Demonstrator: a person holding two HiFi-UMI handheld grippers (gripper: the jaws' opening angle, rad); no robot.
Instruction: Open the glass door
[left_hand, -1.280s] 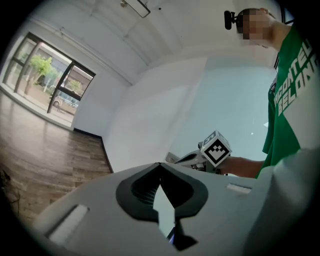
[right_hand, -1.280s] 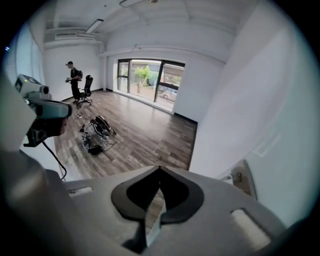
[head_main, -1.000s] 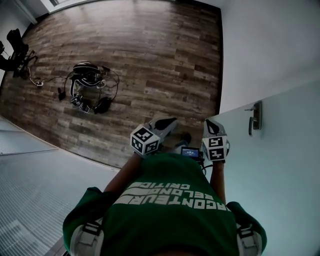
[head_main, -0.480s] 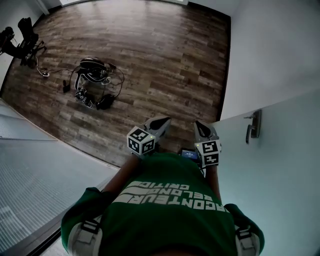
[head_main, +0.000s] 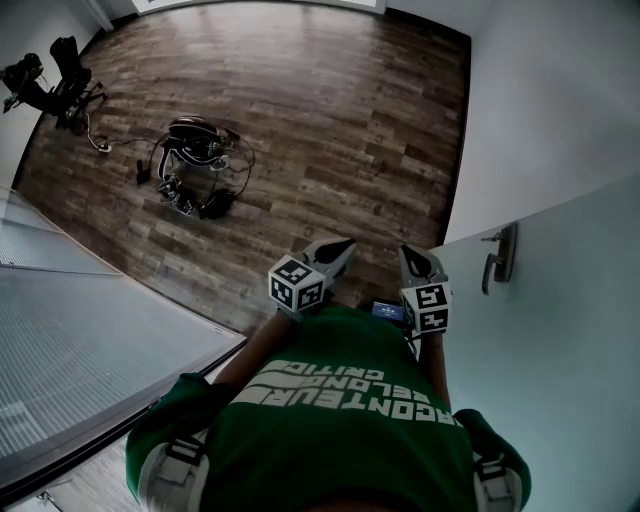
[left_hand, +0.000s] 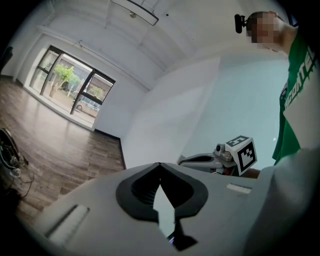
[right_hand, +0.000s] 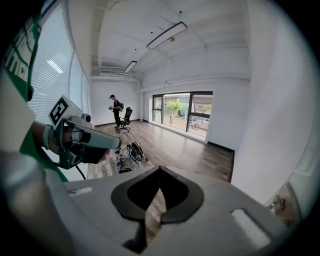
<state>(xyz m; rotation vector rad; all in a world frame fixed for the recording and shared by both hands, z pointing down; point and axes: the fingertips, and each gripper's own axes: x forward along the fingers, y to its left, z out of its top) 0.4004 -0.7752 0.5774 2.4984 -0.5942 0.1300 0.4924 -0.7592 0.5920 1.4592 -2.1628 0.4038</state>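
Black cable heap (head_main: 200, 180) on wood floor sits further right than before. Left claw (head_main: 342, 245), right claw (head_main: 410, 254) pinched closed, empty. Pale frosted glass door (head_main: 560, 330): steel handle (head_main: 497, 258) runs upright.

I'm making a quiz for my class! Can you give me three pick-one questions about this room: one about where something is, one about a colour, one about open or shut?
1. Where is the door handle? A) right of the right gripper B) on the floor C) on the ceiling
2. What colour is the person's shirt? A) red B) green C) yellow
3. How are the right gripper's fingers? A) wide apart B) clamped on a cup C) shut on nothing
Answers: 1 A, the head view shows it on the glass door, right of that gripper; 2 B, green with white print; 3 C, their tips meet with nothing between.
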